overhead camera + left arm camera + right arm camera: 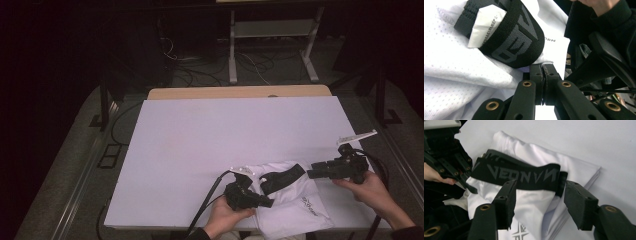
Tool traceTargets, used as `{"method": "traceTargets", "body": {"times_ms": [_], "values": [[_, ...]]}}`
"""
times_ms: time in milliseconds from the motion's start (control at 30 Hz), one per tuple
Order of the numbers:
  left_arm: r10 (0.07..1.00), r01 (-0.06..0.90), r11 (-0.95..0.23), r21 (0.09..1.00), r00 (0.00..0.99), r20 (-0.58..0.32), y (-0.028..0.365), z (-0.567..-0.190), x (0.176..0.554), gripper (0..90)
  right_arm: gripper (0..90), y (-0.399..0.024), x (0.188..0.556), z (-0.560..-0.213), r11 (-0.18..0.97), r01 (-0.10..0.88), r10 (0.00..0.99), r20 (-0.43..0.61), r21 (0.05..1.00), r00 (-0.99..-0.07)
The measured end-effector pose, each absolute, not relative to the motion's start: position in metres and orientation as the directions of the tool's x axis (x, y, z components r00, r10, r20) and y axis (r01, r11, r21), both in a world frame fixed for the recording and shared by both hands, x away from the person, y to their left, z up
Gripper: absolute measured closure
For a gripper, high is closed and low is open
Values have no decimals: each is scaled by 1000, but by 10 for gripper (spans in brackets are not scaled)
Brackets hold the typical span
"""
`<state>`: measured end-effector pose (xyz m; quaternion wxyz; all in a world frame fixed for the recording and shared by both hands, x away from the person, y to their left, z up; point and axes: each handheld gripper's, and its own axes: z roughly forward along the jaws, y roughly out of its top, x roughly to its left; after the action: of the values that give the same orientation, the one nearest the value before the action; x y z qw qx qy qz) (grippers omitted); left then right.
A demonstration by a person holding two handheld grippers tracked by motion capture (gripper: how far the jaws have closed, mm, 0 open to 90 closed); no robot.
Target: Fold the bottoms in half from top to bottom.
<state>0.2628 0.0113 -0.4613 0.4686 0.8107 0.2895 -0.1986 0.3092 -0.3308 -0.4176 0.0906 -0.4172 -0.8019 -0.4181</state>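
Left gripper (265, 202): near table edge, jaws clenched on a fold of the white garment (295, 205). White garment: folded, lying on the white board (225, 135) at its near edge, between both grippers; black waistband (282, 177) across its top. Right gripper (312, 174): just right of waistband, jaws released, nothing pinched.

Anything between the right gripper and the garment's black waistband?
Nothing visible. The right gripper has its fingers apart just in front of the black elastic waistband of the folded white mesh garment, with bare white fabric under the gap.
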Motion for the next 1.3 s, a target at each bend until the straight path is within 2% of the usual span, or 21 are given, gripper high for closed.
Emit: {"method": "traceTargets", "body": {"times_ms": [333, 667, 1167, 1300], "values": [[286, 650, -404, 644, 758, -586, 11, -462, 263, 869, 413, -323, 329, -417, 295, 760, 594, 511, 580, -621], [285, 652, -401, 643, 756, -589, 11, -462, 263, 869, 431, -310, 343, -427, 334, 789, 598, 531, 517, -601], [282, 654, -400, 642, 754, -593, 11, -462, 263, 869, 404, -299, 351, -438, 379, 820, 605, 556, 429, -570], [281, 654, -400, 642, 754, -594, 11, -462, 264, 869, 441, -300, 351, -437, 382, 815, 596, 558, 436, -578]]}}
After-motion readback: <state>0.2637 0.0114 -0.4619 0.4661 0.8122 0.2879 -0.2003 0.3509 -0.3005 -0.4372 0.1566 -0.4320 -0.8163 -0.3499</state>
